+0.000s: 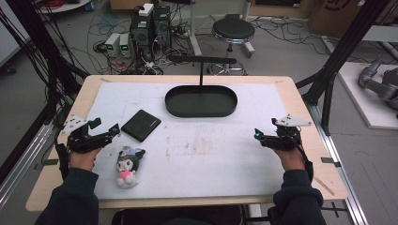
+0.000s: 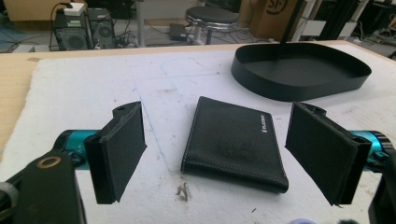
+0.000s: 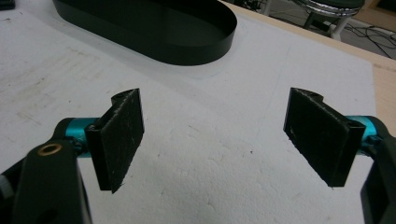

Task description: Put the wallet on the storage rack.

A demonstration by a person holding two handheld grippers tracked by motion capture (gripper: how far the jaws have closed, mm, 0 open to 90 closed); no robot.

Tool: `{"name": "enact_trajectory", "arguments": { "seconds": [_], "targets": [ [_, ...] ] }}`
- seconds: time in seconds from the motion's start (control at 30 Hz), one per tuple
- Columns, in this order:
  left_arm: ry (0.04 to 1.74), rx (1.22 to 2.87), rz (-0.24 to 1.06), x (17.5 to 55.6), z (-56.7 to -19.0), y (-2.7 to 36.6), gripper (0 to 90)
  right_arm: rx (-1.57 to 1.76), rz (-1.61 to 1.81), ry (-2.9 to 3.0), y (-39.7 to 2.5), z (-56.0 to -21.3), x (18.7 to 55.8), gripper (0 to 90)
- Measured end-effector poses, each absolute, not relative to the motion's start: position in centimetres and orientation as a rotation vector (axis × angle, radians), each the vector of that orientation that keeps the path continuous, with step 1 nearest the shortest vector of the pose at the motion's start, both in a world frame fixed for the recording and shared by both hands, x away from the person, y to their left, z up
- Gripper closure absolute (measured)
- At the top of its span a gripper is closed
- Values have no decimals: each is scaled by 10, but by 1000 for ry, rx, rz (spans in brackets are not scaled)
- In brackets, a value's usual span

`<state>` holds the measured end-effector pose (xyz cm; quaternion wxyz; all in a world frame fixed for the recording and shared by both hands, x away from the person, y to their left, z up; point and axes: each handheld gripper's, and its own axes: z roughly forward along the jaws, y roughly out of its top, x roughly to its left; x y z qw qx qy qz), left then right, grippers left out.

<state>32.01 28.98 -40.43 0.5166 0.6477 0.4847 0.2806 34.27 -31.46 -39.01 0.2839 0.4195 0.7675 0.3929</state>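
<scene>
Stitched black leather wallet point(image 2: 236, 143) flat on white foam, left claw point(image 2: 229, 154) and right claw point(image 3: 224, 140) wide open, empty.

Beyond my fingers I see a grey floor point(image 1: 281, 51) strewn with cables. A round black stool point(image 1: 233, 31) stands there, computer towers point(image 1: 151, 26) beside it.

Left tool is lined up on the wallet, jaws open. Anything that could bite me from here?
The wallet lies flat on the white mat, so the left tool may slide over it or dig a jaw into the foam rather than get under an edge. The plush toy sits close by that hand and could get knocked. The tray has an upright handle post to steer around.
</scene>
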Motion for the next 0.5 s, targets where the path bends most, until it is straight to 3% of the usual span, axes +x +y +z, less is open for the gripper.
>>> {"name": "enact_trajectory", "arguments": {
  "seconds": [0.5],
  "targets": [
    [1124,1488,681,352,-395,295,229,1112,1075,2052,-319,-389,334,205]
  ]
}}
